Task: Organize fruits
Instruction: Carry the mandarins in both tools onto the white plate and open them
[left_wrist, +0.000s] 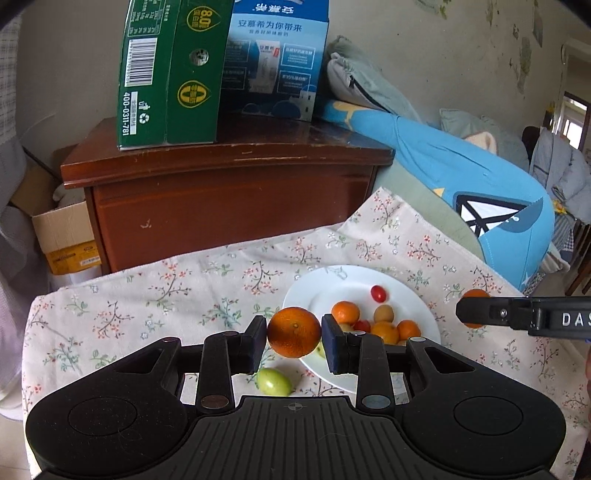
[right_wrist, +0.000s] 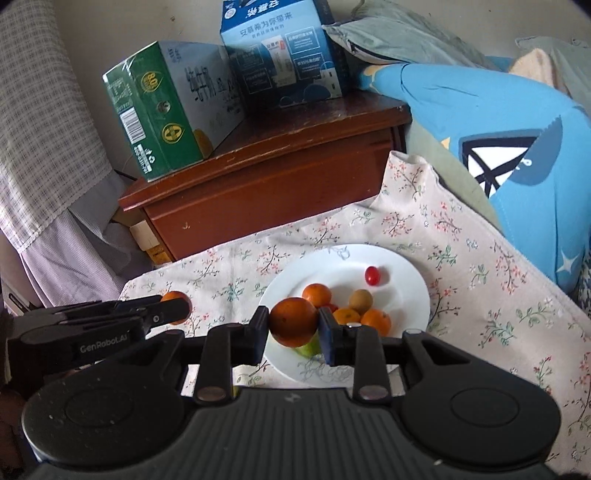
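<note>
Two-handed, gripped one orange apiece. Clamped the first orange (left_wrist: 294, 332) between the pads of the left gripper (left_wrist: 294, 334), with both fingers pressed flat against its sides, and held it up above the floral cloth (left_wrist: 147, 295). Clamped the second orange (right_wrist: 293, 322) the same way in the right gripper (right_wrist: 293, 328), fingers closed tight on its flanks, out over the near rim of the white plate (right_wrist: 406, 273).

Saw, just below the left gripper's left finger, a green fruit (left_wrist: 274, 381) lying on the cloth, close beside the plate's near edge but off it. Saw, under the right gripper's held orange, another green fruit (right_wrist: 308, 349) partly hidden on the plate.

Found, beyond the fingertips of both grippers, a cluster on the plate: several small oranges (left_wrist: 345, 312), a brownish round fruit (left_wrist: 383, 314) and, past them and apart from the rest, a cherry tomato (left_wrist: 379, 293). Could not count the pieces hidden behind the fingers.

Noted each gripper in the other's view, level with the fingertips and well out to the side, orange showing past its tip.

Made out, further ahead of the fingers, a wooden cabinet (left_wrist: 221, 206) past the cloth's far edge, carrying a green carton (left_wrist: 166, 74) and a blue carton (left_wrist: 273, 59). Made out, ahead and right of the fingers, a blue cushion (left_wrist: 480, 177).
</note>
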